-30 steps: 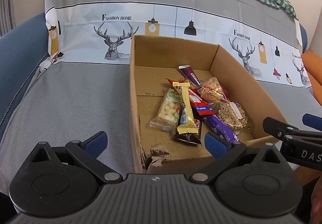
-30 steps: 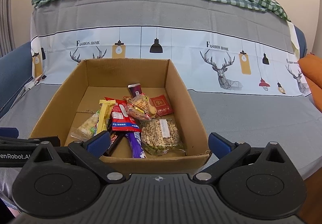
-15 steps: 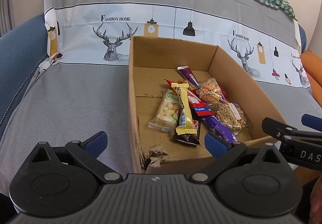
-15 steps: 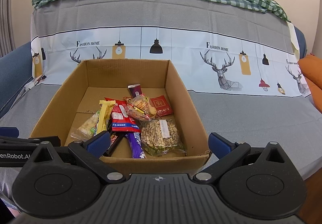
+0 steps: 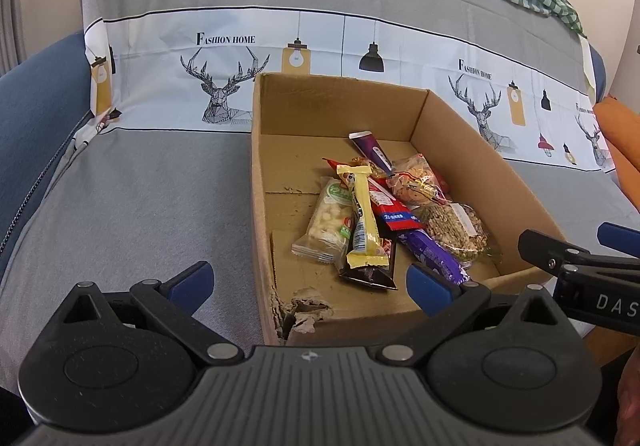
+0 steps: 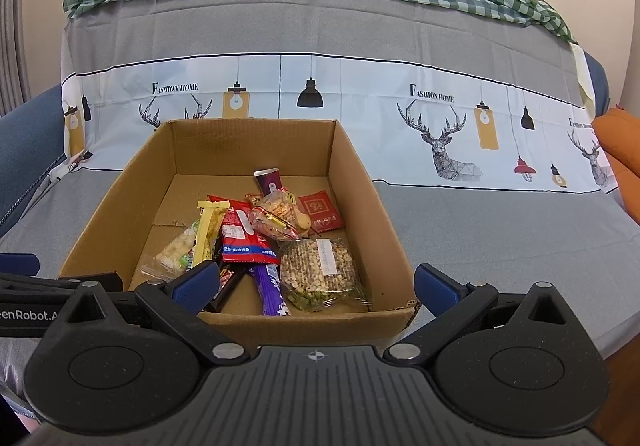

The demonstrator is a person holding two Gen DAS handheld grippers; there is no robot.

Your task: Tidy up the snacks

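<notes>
The left hand-held gripper stands wide with nothing between its fingers, hovering at the near left corner of the cardboard box; the right hand-held gripper is spread just as wide and empty, at the near wall of the same box. The snacks all lie inside the box on the covered sofa, heaped loosely and overlapping: a yellow bar, a red packet, a purple bar, a clear bag of seeds. No snack shows on the sofa outside the box. This fits either a collection already gathered or a heap waiting to be sorted out, so I cannot judge which step is in hand.
</notes>
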